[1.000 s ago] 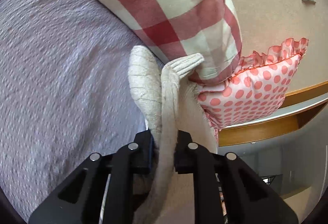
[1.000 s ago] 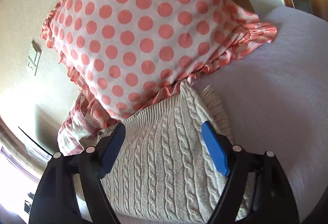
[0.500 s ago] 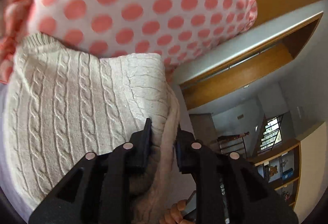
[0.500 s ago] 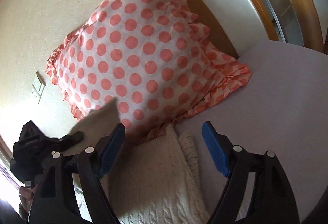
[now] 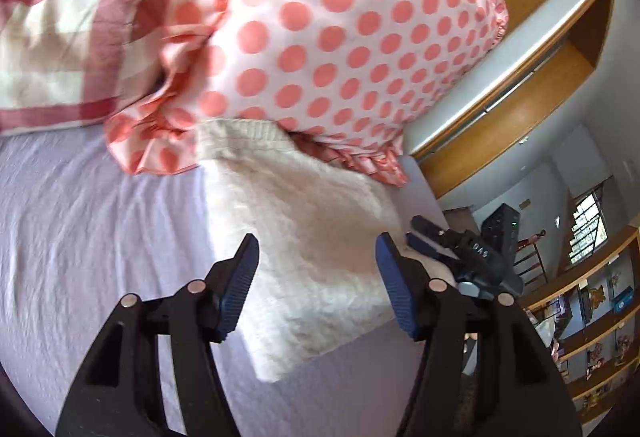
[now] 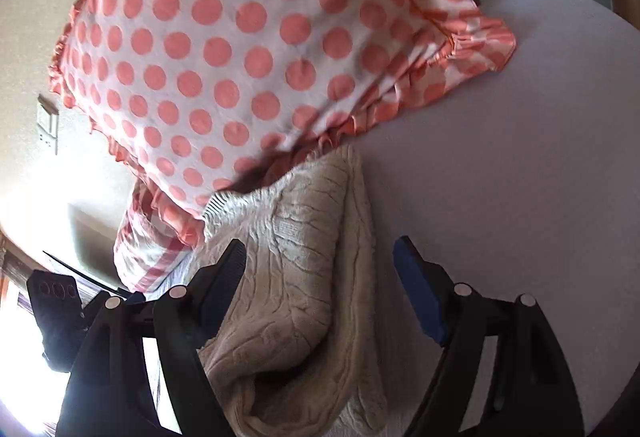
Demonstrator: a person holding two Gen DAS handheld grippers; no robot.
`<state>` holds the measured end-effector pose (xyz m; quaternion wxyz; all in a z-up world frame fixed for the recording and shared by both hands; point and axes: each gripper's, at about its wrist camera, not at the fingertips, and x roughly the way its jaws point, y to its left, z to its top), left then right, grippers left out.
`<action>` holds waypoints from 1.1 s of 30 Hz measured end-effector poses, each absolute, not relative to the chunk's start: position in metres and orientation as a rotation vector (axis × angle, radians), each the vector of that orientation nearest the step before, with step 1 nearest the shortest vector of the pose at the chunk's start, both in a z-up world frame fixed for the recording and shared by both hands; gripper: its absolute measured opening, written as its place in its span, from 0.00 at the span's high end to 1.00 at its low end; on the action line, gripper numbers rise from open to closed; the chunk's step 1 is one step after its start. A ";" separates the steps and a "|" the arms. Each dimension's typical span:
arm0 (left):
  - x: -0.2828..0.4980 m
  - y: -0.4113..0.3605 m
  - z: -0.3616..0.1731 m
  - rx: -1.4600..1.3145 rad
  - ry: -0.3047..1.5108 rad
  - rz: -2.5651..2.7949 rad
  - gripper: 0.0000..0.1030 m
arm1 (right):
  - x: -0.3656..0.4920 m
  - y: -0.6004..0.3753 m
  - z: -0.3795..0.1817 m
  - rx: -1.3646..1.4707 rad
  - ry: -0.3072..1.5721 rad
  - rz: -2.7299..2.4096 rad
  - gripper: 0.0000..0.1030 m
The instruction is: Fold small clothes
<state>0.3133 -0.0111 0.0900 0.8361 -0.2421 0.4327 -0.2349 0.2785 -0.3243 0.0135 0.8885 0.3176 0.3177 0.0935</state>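
A cream cable-knit sweater (image 5: pixel 304 237) lies folded on the lilac bed sheet (image 5: pixel 88 245), its far edge tucked under the polka-dot pillow (image 5: pixel 340 37). My left gripper (image 5: pixel 316 277) is open and empty just above the sweater's near part. In the right wrist view the sweater (image 6: pixel 304 277) lies bunched in layers, and my right gripper (image 6: pixel 320 277) is open over its edge, holding nothing. The right gripper also shows at the right of the left wrist view (image 5: pixel 452 245).
A red-checked pillow (image 5: pixel 68 49) lies left of the polka-dot pillow (image 6: pixel 248 49). A wooden headboard ledge (image 5: pixel 520 77) runs behind. The bed's edge (image 5: pixel 424 181) is close to the sweater's right side. Shelves (image 5: pixel 592 317) stand beyond.
My left gripper has opened and let go of the sweater, which now lies flat on the bed. The left gripper has pulled back. The right gripper has moved closer over the sweater.
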 end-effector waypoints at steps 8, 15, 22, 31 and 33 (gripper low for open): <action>0.270 0.020 0.068 -0.472 0.908 -0.542 0.41 | 0.167 -0.275 0.054 0.343 0.415 0.327 0.31; 0.261 0.014 0.054 -0.473 0.944 -0.581 0.41 | 0.191 -0.249 0.032 0.123 0.535 0.204 0.38; 0.254 0.024 0.054 -0.463 0.948 -0.594 0.41 | 0.192 -0.273 -0.017 0.203 0.742 0.186 0.83; 0.242 -0.010 0.066 -0.360 0.911 -0.699 0.36 | 0.200 -0.303 0.031 0.463 0.563 0.301 0.22; 0.241 -0.019 0.069 -0.332 0.897 -0.705 0.35 | 0.232 -0.305 0.027 0.459 0.615 0.242 0.34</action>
